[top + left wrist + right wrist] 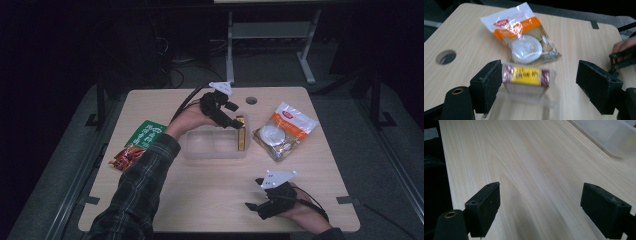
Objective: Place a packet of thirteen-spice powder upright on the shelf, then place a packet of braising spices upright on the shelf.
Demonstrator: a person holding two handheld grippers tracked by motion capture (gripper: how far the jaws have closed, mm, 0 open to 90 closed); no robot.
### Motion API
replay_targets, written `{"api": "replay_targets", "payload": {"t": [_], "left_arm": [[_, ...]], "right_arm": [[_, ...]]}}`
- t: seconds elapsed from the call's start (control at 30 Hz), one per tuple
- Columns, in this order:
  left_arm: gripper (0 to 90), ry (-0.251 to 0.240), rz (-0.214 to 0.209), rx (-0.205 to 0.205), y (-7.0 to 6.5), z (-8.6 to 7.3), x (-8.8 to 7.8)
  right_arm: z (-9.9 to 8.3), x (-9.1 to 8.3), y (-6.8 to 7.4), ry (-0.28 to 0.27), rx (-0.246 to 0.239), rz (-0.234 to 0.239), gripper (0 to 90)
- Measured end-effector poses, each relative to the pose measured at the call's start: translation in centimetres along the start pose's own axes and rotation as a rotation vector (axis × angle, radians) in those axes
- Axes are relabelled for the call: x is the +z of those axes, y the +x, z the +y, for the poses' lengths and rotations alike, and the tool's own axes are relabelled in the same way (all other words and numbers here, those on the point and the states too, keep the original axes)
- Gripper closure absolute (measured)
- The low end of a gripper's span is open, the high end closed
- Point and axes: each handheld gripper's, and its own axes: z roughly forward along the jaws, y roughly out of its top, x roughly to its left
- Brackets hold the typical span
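- The left gripper [239, 123] hangs over the right end of the clear plastic bin [200, 149], which sits mid-table, a little toward the far edge.
- Its jaws stand wide and clasp nothing; in the left gripper view, the yellow-and-red box [526, 76] shows between them but clear of both pads, though the left pad is just beside it.
- That box [241, 134] stands on edge inside the bin against its right wall, likely so it takes little floor space and leaves the rest of the bin free for more items.
- Judging by the wide jaws and the seated box, this looks like the release step of packing the bin, with the box already delivered.
- The right gripper [256, 206] rests low near the table's near edge, toward its right corner, well apart from the bin; its jaws are wide over bare wood, apparently waiting its turn.
- An orange-and-white snack bag [286, 131] lies just right of the bin, within easy reach of either hand, a likely next pick.
- A green packet [145, 135] and a red-brown packet [123, 159] lie at the table's left edge, overlapping, the red-brown one hanging slightly over it.
- A round cable hole [251, 100] sits by the far edge.
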Motion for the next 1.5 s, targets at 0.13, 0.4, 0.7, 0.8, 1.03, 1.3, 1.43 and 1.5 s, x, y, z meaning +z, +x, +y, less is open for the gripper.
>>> {"api": "replay_targets", "payload": {"t": [0.13, 0.4, 0.7, 0.8, 1.03, 1.3, 1.43, 1.5], "left_arm": [[20.3, 0.033, 0.025, -0.009, -0.9, -1.1, -1.2], [20.2, 0.075, 0.075, -0.048, -3.1, -3.5, -3.1], [20.3, 0.059, 0.157, -0.084, -5.2, -6.4, -6.2], [20.3, 0.062, 0.181, -0.095, -5.6, -7.2, -6.9], [21.6, 0.060, 0.273, -0.134, -6.4, -9.8, -9.6], [30.3, 0.081, 0.385, -0.209, -5.8, -14.0, -12.0], [36.8, 0.067, 0.429, -0.286, -4.9, -16.5, -12.8], [42.1, 0.074, 0.444, -0.318, -4.6, -17.6, -13.3]], "right_arm": [[0.0, 0.1, 0.0, 0.002, 0.005, -0.002, 15.8], [0.0, 0.3, 0.0, 0.011, 0.002, -0.006, 15.7], [0.0, 0.5, -0.1, 0.022, 0.002, -0.004, 15.7], [0.0, 0.6, -0.2, 0.021, 0.001, -0.007, 15.7], [0.0, 0.6, -0.1, 0.027, 0.004, -0.010, 15.7], [-0.1, 0.8, -0.1, 0.037, 0.004, -0.015, 15.7], [-0.1, 0.8, -0.2, 0.036, 0.006, -0.015, 15.7], [-0.1, 0.9, -0.2, 0.038, 0.007, -0.016, 15.7]]}}
